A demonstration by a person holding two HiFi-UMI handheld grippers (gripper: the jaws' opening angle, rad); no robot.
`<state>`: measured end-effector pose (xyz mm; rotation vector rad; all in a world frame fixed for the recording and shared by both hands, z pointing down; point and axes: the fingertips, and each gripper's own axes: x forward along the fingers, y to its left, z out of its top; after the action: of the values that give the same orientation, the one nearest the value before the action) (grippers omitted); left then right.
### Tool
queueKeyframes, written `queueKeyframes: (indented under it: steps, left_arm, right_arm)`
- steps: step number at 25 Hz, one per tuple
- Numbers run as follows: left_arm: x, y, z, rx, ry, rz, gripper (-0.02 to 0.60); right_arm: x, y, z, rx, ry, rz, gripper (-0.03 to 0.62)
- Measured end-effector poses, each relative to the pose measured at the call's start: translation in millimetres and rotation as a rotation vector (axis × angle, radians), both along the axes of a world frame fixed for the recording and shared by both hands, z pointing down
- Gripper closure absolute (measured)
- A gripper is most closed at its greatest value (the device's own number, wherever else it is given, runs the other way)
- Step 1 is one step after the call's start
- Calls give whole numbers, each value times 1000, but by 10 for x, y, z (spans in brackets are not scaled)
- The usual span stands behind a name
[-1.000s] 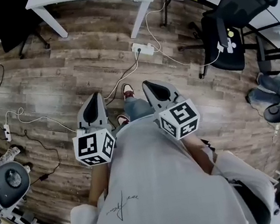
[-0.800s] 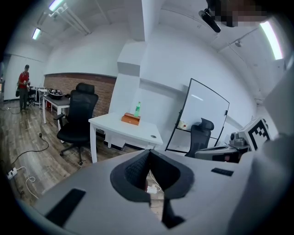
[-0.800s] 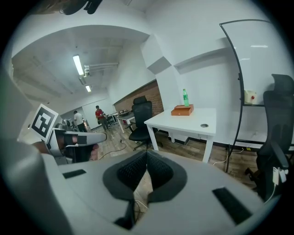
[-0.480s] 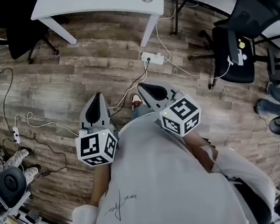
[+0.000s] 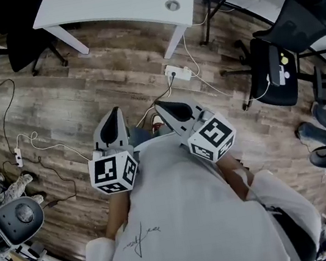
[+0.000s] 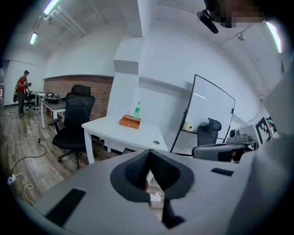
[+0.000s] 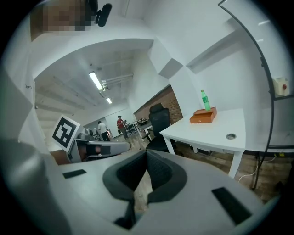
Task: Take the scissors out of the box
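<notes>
An orange-brown box stands on a white table beside a green bottle; the right gripper view shows the same box and bottle. No scissors are in sight. In the head view only the table's near edge shows, well ahead of both grippers. My left gripper and right gripper are held in front of the person's body over the wooden floor, still far from the table. Both are shut with nothing between the jaws: left gripper, right gripper.
A power strip with trailing cables lies on the floor between me and the table. Black office chairs stand at right and far left. A whiteboard stands right of the table. People stand far back.
The table and power strip have drawn nearer in the head view. The right gripper has swung its tip leftward, toward the left gripper. Both stay shut and empty.
</notes>
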<state>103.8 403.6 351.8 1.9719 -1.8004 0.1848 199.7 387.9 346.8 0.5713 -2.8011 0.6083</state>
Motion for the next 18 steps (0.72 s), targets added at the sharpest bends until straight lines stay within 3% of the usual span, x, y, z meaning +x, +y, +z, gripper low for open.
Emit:
queueKeyframes:
  steps: [3,9,18]
  left_arm:
    - [-25,-64,24,-5,5,0,574]
    - [-145,-291,91,-4,20,19,574]
    - [-462,-1016,49,37,51,99,574]
  right_arm:
    - [-2,-77,17,-14,-20,13,588]
    - [-75,-259,154,1,56,48,586]
    - [-305,-891,186,44,135,140,586]
